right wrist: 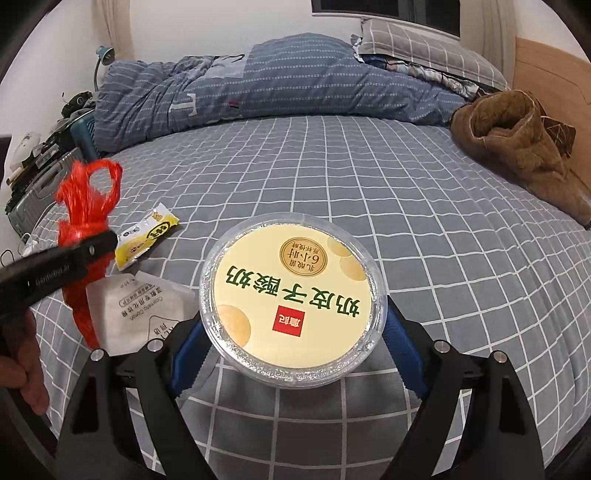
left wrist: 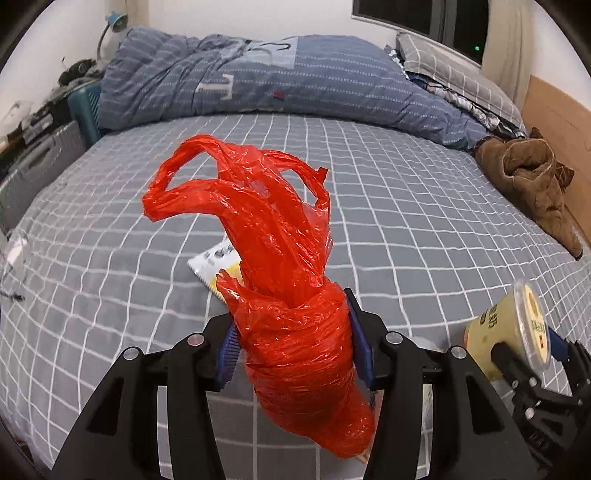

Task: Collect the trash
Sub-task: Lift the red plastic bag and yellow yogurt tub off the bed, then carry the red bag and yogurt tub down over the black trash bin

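I'm working over a bed [left wrist: 388,206] covered in a grey sheet with a white grid. My left gripper [left wrist: 295,350] is clamping a twisted red plastic bag [left wrist: 280,288] between its blue pads, bag handles flopping forward above the sheet. My right gripper [right wrist: 291,332] is squeezing a round yogurt cup [right wrist: 291,291] by its sides, its cream lid with green Chinese lettering facing the camera. On the sheet, a yellow-and-white snack wrapper [right wrist: 147,236] is lying near the bag, and a white cotton-pad packet [right wrist: 140,310] is sitting just beside it, nearer to me. A rumpled blue striped duvet [left wrist: 258,77] is piling along the far edge of the bed, with a grey checked pillow [right wrist: 424,48] at its right end near a dark window [left wrist: 417,18]. A brown fleece garment [right wrist: 517,147] is bunching up at the right side by the wooden headboard [right wrist: 546,70]. A grey suitcase [right wrist: 33,195] is standing off the left edge, clutter behind it, below a teal desk lamp [left wrist: 118,22].
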